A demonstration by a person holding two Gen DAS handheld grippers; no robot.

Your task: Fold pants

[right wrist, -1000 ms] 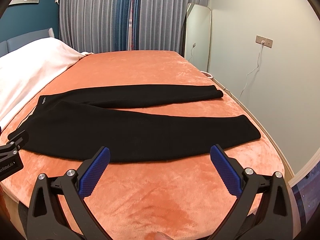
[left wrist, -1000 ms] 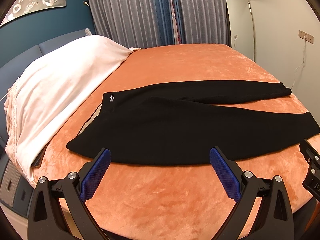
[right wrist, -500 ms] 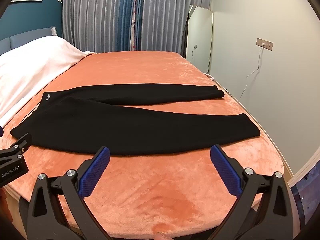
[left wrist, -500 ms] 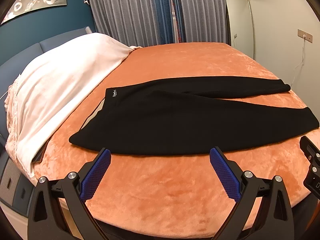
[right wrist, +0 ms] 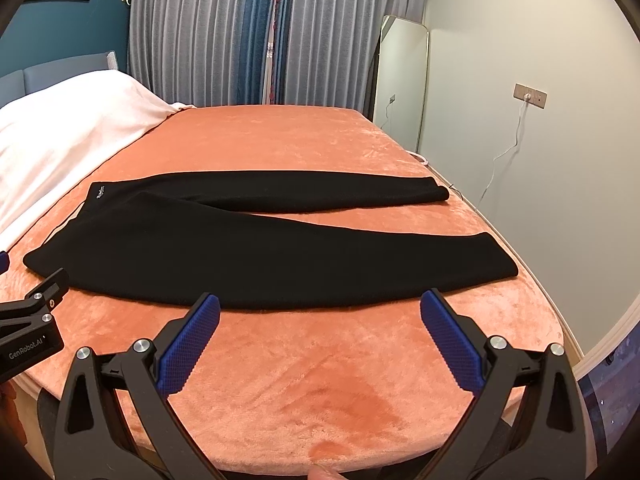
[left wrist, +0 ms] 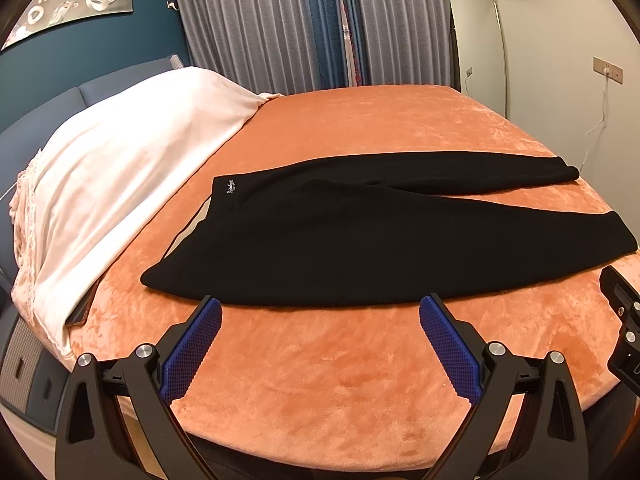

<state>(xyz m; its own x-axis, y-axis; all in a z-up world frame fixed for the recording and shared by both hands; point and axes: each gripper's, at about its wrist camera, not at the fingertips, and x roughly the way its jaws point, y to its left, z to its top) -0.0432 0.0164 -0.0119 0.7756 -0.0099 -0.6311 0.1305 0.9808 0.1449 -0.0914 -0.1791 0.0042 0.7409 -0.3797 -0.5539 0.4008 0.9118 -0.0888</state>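
Black pants point(left wrist: 340, 236) point(right wrist: 240, 252) lie flat on the orange bedspread point(left wrist: 320, 380) point(right wrist: 320, 380), waistband to the left, both legs spread toward the right. A small white logo marks the far corner of the waistband. My left gripper point(left wrist: 320, 308) is open, held above the bed's near edge just short of the pants' near hem. My right gripper point(right wrist: 320, 306) is open too, hovering in front of the near leg. Neither touches the cloth. Each gripper's body shows at the edge of the other's view.
A white blanket point(left wrist: 112, 184) covers the pillows at the left. Grey curtains point(left wrist: 280, 24) hang behind the bed. A tall mirror point(right wrist: 400, 84) leans on the right wall, near a wall socket with a cable point(right wrist: 528, 98). A fingertip point(right wrist: 320, 474) shows at the bottom edge.
Both grippers have drawn back from the pants and risen a little; more orange bedspread now lies between the fingers and the near hem. The pants have not moved.
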